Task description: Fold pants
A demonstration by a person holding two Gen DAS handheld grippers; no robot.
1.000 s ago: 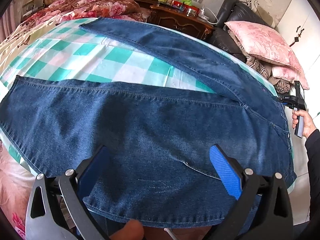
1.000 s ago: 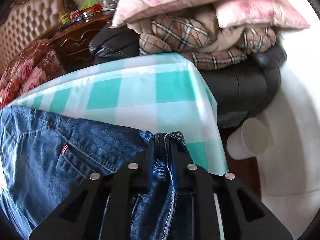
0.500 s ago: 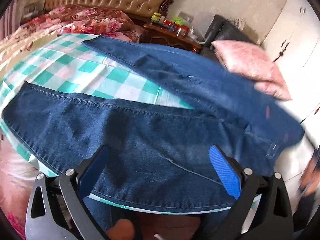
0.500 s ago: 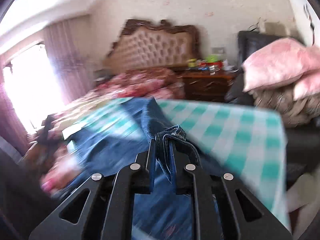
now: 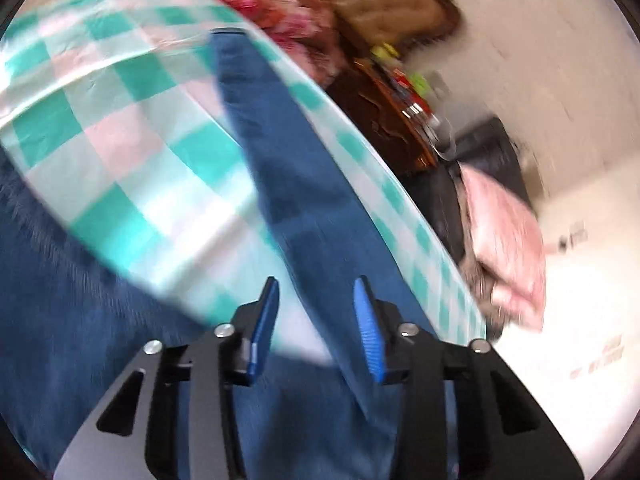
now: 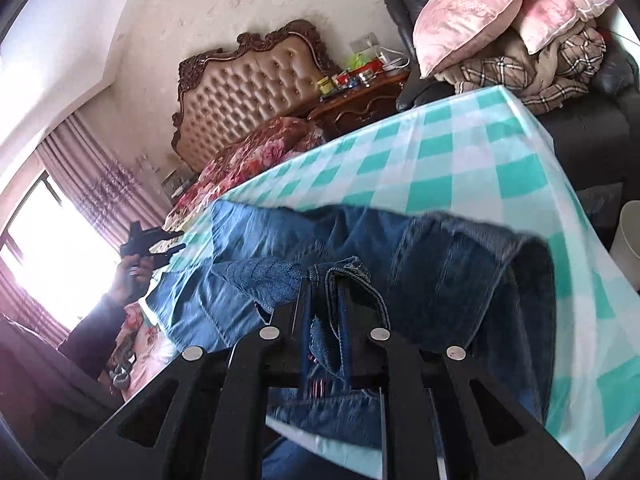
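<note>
Waistband swung over; right gripper (image 6: 324,292) pinching bunched denim jeans (image 6: 440,264)

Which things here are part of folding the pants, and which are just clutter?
In play: jeans; right gripper clamped on their waistband; left gripper, closing above a leg; checked tablecloth.

Lying about: pink pillows, plaid blanket, nightstand, headboard.

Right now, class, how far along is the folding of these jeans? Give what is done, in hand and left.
Done: the jeans lie on the checked cloth, waist end turned over. In hand: the right gripper is shut on the waistband; the left gripper is closing over a leg, gripping nothing yet. Left: legs still lie apart, unfolded.
</note>
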